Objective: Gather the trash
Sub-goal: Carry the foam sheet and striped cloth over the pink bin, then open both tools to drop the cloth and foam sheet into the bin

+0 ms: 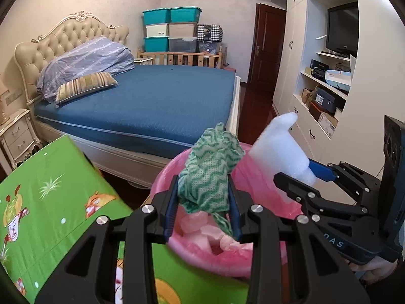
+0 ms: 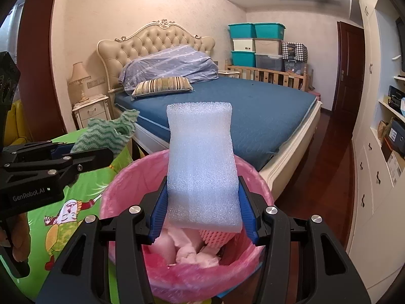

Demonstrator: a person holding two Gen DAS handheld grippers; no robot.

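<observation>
Trash is held in both grippers over the bin. Nearest in the left wrist view, the left gripper [image 1: 203, 202] pinches a crumpled green wave-patterned cloth [image 1: 212, 167], its loose tail dangling at 6 o'clock so it should fall inside the rim. At 3 o'clock of it, the right gripper [image 2: 202, 212] clamps a white foam block [image 2: 202, 164] by its lower end, upright, its bulk above the opening. Beneath both sits the pink-lined trash bin [image 2: 126, 185], already holding pale crumpled scraps; both pieces seem poised for release. A green cartoon-printed mat [image 1: 50, 190] lies at 9 o'clock of the bin. Beyond, at 12 o'clock, stands the blue bed [image 2: 265, 116].
</observation>
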